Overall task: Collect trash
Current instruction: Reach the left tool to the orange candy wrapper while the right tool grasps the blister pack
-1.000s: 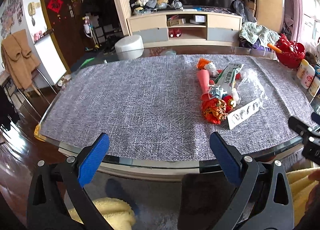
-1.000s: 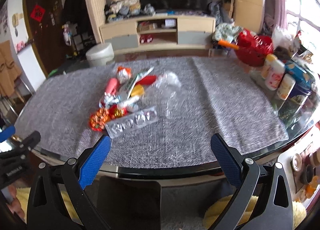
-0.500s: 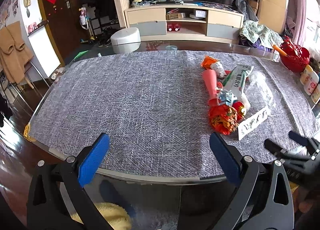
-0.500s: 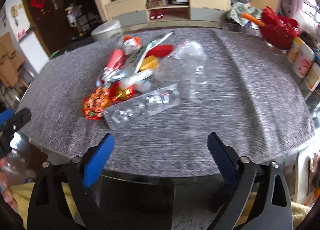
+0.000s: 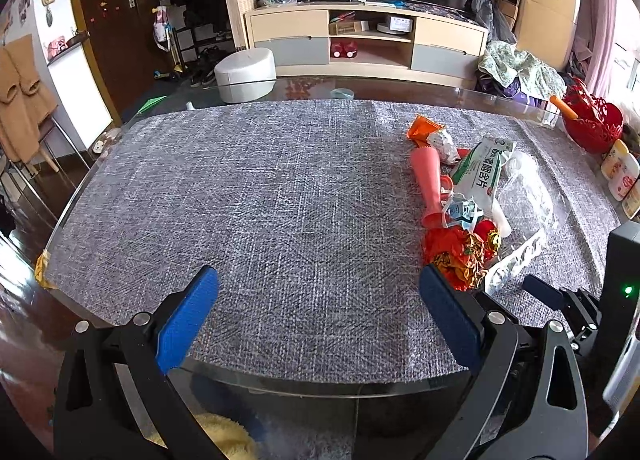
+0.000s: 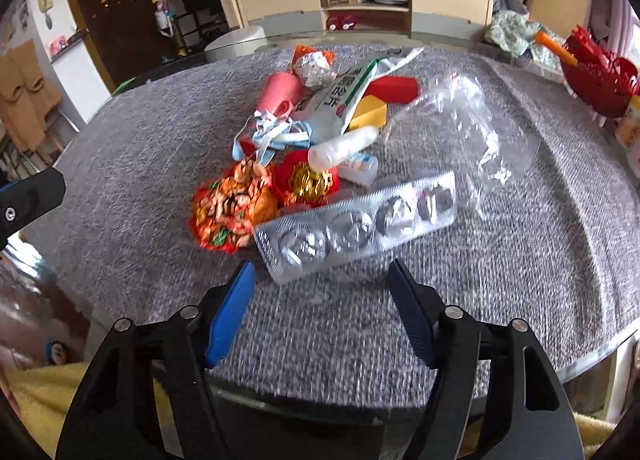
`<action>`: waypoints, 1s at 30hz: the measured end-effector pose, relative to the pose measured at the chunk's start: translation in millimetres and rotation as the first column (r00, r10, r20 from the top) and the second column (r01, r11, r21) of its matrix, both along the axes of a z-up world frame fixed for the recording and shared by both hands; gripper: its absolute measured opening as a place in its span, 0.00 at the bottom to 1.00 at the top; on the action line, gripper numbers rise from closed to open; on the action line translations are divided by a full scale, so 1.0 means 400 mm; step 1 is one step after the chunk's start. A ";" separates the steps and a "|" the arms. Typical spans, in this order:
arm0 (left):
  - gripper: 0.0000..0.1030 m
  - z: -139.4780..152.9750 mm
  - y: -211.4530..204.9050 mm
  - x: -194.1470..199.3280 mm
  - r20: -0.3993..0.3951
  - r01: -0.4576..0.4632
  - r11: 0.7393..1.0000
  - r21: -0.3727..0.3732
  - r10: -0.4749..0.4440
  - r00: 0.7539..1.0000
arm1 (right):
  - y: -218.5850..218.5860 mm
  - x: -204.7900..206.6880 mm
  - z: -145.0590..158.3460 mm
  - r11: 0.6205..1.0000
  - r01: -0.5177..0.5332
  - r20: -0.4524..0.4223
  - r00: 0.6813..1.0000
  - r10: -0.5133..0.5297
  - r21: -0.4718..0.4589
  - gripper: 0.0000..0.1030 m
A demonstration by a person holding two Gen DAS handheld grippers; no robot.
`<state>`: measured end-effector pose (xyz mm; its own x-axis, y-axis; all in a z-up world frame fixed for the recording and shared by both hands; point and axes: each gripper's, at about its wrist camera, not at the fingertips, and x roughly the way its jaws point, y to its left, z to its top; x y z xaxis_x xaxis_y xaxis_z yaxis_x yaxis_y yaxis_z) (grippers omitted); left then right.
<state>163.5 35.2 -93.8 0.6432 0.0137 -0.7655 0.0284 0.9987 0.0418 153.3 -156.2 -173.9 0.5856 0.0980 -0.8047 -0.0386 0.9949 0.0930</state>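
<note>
The blister pack [image 6: 356, 230] lay on the table mat [image 6: 500, 272] at twelve o'clock from the right gripper [image 6: 320, 300], long axis crosswise; jaws closing, nothing between them.

Heaped trash [image 6: 320, 163] (wrappers, blister pack)

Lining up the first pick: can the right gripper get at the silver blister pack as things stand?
Probably yes. The blister pack lies at the near edge of the trash pile, just ahead of the right gripper, nothing on top of it or between them. The jaws are closing with nothing between them yet.
</note>
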 end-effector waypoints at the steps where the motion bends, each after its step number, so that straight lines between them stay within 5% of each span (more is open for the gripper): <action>1: 0.92 -0.002 -0.002 0.004 -0.002 0.003 1.000 -0.003 -0.003 1.000 | 0.003 0.008 -0.001 1.000 0.003 0.003 1.000 -0.003 -0.009 0.65; 12: 0.92 -0.044 -0.076 0.048 -0.044 0.104 0.993 -0.056 -0.107 0.993 | -0.095 0.027 0.008 0.997 0.065 0.005 0.998 -0.066 0.029 0.31; 18: 0.92 -0.076 -0.130 0.073 -0.077 0.156 0.983 -0.097 -0.163 0.984 | -0.140 0.029 0.007 0.995 0.092 0.017 0.996 -0.093 0.028 0.29; 30: 0.87 -0.147 -0.205 0.123 -0.140 0.205 0.965 -0.162 -0.228 0.963 | -0.178 0.003 0.016 0.996 0.078 0.056 0.995 -0.080 0.029 0.04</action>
